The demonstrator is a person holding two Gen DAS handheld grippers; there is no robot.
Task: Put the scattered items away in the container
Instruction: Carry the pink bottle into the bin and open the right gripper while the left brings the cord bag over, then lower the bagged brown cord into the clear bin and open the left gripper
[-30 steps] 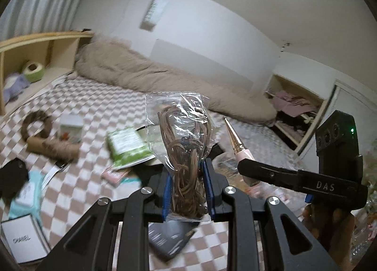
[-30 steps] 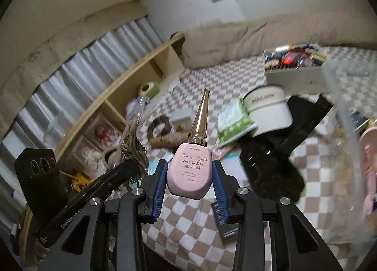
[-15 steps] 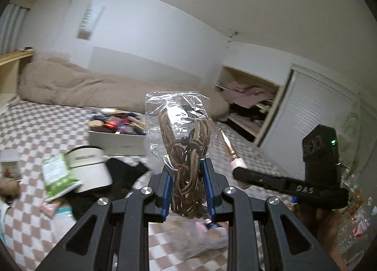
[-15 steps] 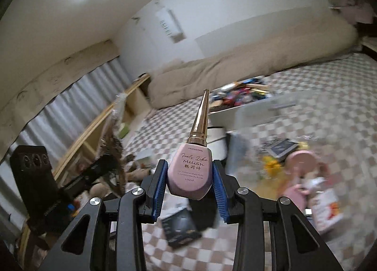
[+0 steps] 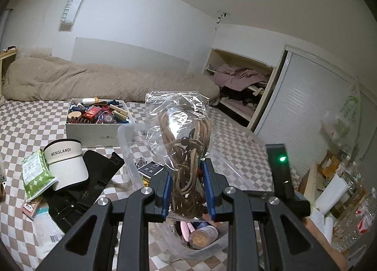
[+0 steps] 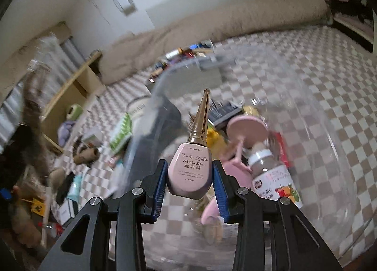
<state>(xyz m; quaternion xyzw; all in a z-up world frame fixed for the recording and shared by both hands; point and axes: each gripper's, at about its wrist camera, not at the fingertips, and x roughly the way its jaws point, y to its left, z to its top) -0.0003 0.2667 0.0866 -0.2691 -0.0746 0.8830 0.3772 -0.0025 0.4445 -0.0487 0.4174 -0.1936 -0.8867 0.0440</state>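
My left gripper [image 5: 186, 190] is shut on a clear bag of brown cord [image 5: 181, 134] and holds it upright above the near end of a clear plastic container [image 5: 126, 143]. My right gripper [image 6: 189, 182] is shut on a pink nail polish bottle [image 6: 190, 174] with a gold pointed cap, held over the same clear container [image 6: 329, 129]. Inside the container lie a pink round item [image 6: 247, 127], a labelled jar [image 6: 273, 176] and a dark card [image 6: 223, 111]. The right gripper's body [image 5: 280, 172] shows at the right of the left wrist view.
On the checked bed cover lie a white visor cap [image 5: 63, 164], a green packet [image 5: 35, 174], a black pouch [image 5: 87, 188] and a grey box full of small items [image 5: 94, 127]. A beige duvet [image 5: 94, 84] lies along the wall. A wooden shelf [image 6: 70, 87] stands at the left.
Both grippers have swung right, away from the scattered items, and come over the clear container. Each still holds its item.
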